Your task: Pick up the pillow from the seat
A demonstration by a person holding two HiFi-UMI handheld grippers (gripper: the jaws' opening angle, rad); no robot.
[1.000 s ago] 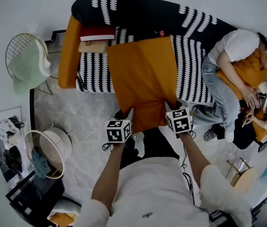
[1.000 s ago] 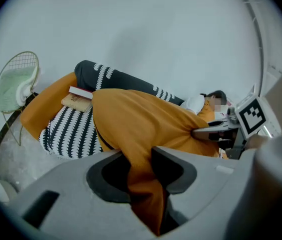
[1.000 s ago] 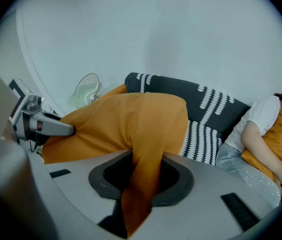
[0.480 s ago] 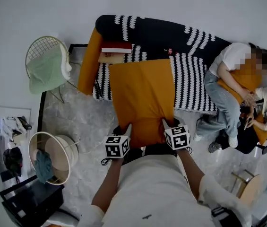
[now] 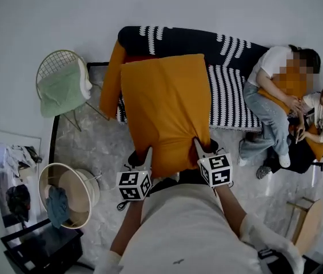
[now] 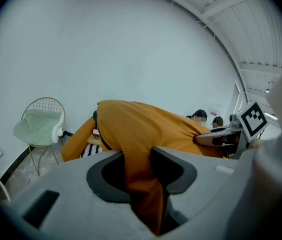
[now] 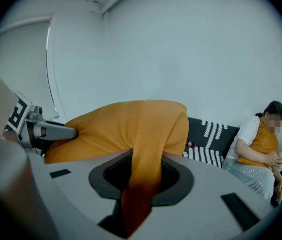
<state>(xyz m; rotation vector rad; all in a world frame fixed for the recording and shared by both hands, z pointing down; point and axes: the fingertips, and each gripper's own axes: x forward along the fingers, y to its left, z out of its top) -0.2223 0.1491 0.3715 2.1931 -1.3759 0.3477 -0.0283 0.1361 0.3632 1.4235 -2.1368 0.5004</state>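
White walls and a pale mottled floor surround the scene. Jaws of the left gripper are clamped on a fold of the orange pillow at its near left corner, and the right gripper pinches the near right corner the same way. Between them the pillow is held up over the middle of the black-and-white striped sofa. A wire chair with a green cushion stands left of the sofa, and two people sit at its right end
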